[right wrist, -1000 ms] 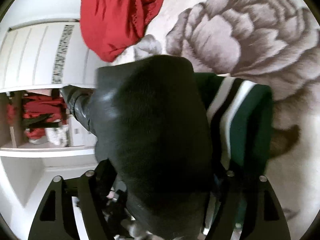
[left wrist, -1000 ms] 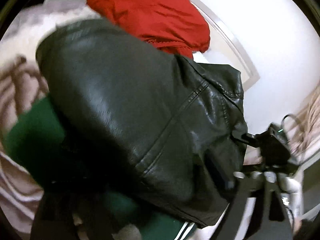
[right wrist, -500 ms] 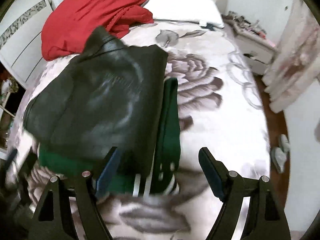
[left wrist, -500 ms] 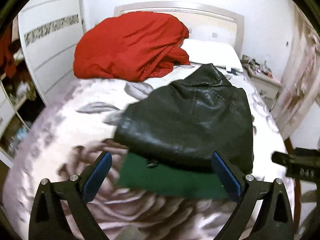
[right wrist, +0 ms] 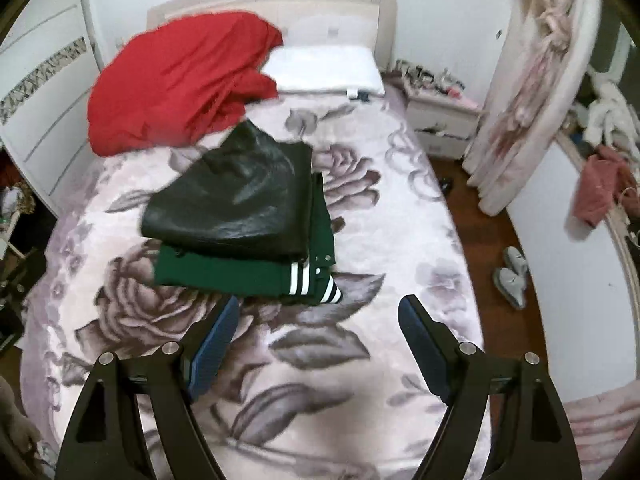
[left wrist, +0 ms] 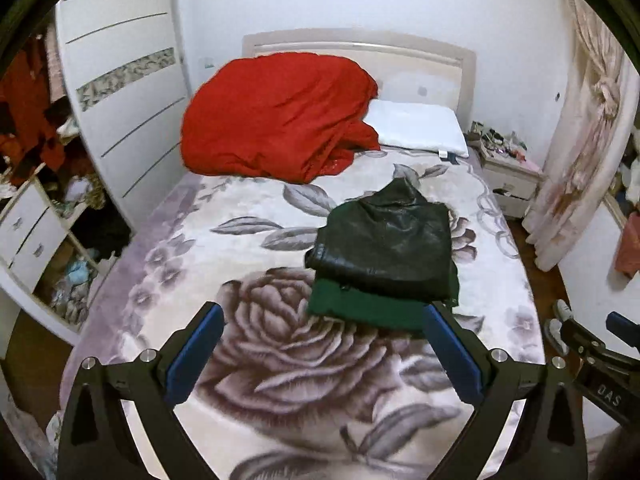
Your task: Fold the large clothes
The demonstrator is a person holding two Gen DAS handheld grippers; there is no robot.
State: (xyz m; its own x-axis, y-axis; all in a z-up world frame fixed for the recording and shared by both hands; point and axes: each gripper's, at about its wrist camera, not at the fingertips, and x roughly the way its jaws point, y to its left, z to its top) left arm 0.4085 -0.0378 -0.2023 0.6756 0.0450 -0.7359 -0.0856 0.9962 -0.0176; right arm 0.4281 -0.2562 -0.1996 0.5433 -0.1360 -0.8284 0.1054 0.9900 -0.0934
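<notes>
The left gripper [left wrist: 322,344] and right gripper [right wrist: 318,338] have fingers spread wide, holding nothing. Beyond the fingertips, the folded black leather jacket [right wrist: 236,204] lies on the folded green garment [right wrist: 224,274].

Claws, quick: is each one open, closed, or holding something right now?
Left claw: open, holding nothing.
Right claw: open, holding nothing.

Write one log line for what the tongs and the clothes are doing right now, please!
left tongs: open, empty | right tongs: open, empty | black leather jacket: folded, atop green garment | red garment: unfolded, near pillow
</notes>
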